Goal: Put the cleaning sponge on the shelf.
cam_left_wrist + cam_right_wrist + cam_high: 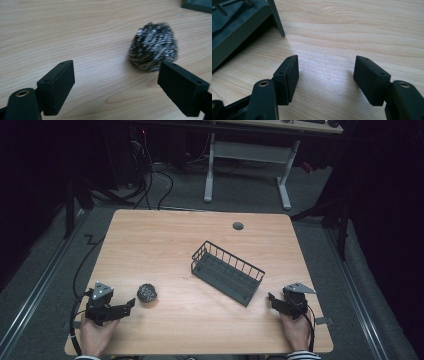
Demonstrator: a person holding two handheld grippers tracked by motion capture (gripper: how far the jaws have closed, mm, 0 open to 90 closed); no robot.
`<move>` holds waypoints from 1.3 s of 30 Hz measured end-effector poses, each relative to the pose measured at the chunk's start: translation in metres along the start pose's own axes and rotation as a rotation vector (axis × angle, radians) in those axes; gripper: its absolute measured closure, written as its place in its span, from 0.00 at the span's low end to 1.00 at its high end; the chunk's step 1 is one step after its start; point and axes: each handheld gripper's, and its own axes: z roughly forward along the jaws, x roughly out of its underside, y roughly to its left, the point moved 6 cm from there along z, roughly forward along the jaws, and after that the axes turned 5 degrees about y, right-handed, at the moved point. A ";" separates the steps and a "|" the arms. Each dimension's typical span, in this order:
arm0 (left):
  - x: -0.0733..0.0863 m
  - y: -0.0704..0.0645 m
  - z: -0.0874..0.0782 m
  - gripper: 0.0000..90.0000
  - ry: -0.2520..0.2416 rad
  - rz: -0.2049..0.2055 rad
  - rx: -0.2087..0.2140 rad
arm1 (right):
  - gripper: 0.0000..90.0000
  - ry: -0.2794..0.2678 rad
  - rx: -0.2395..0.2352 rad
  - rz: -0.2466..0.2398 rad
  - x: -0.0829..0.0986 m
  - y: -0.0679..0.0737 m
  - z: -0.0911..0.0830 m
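Observation:
A steel wool scrubber lies on the wooden table near its front left; in the left gripper view the scrubber sits just beyond the right-hand jaw. My left gripper is open, a short way to the scrubber's left, jaws apart with nothing between them. A dark wire rack stands at the table's middle right; its corner shows at the upper left of the right gripper view. My right gripper is open and empty over bare wood, just right of the rack.
A round cable grommet is set into the table near its far edge. Cables trail off the table's left side. Another desk frame stands on the floor behind.

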 end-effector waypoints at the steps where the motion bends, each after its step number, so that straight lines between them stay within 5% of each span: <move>1: -0.001 -0.004 -0.002 0.16 0.000 0.011 0.006 | 0.41 0.000 0.000 0.000 0.000 0.000 0.000; 13: -0.011 -0.039 0.015 0.08 0.073 0.108 0.072 | 0.41 0.000 0.001 0.001 0.000 0.000 0.000; 25: -0.026 -0.041 0.045 0.11 0.127 0.133 0.034 | 0.41 0.000 0.000 0.002 0.000 0.000 0.000; 29: -0.028 -0.040 0.047 0.17 0.106 0.145 0.004 | 0.41 0.000 0.000 0.001 0.000 0.000 0.000; 39: -0.028 -0.042 0.050 0.24 0.122 0.151 0.011 | 0.41 0.000 0.000 0.001 0.000 0.000 0.000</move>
